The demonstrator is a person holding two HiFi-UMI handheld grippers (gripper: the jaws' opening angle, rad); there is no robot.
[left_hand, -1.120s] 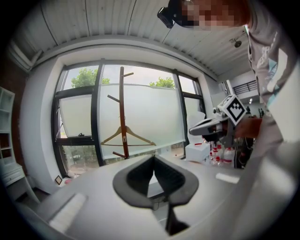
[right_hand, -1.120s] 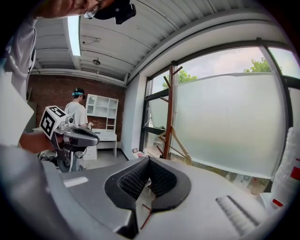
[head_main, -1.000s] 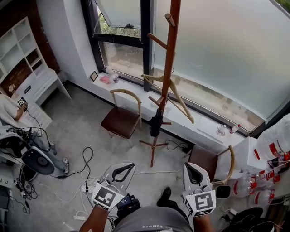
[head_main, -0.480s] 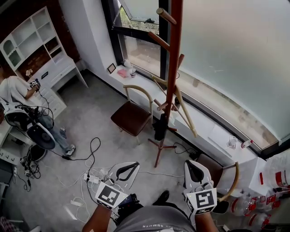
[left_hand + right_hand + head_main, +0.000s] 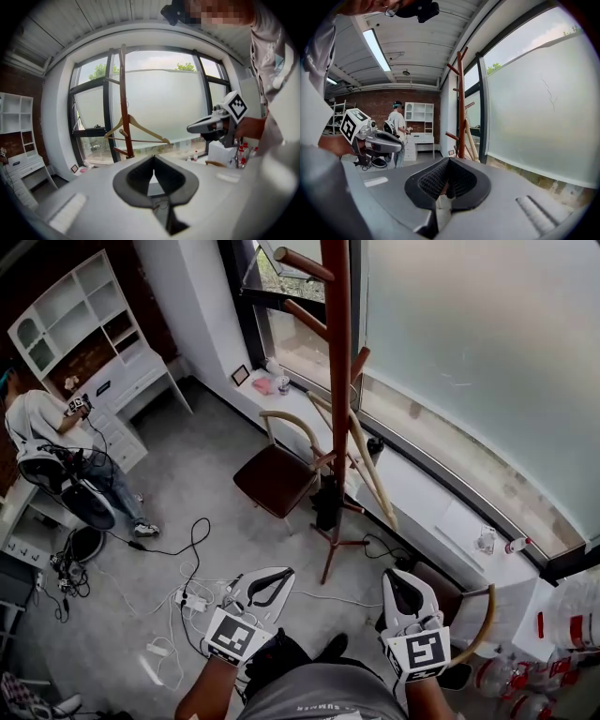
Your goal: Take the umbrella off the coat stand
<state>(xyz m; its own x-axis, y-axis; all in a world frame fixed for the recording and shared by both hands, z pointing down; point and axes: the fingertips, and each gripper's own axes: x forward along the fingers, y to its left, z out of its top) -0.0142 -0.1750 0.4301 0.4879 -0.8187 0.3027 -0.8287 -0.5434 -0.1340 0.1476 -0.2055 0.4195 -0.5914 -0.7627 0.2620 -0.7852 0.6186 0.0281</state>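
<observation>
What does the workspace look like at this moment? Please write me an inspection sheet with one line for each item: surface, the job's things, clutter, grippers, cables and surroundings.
Surface: grey floor.
Job's things: black umbrella hangs low on the wooden coat stand; not yet touched.
Clutter: wooden hanger on the stand; chair beside it.
Grippers: left tongs and right tongs shut, both empty, short of the stand.
Cables: loose cables on the floor ahead of the left tongs.
Surroundings: frosted window, white shelf, a person next to a fan.
</observation>
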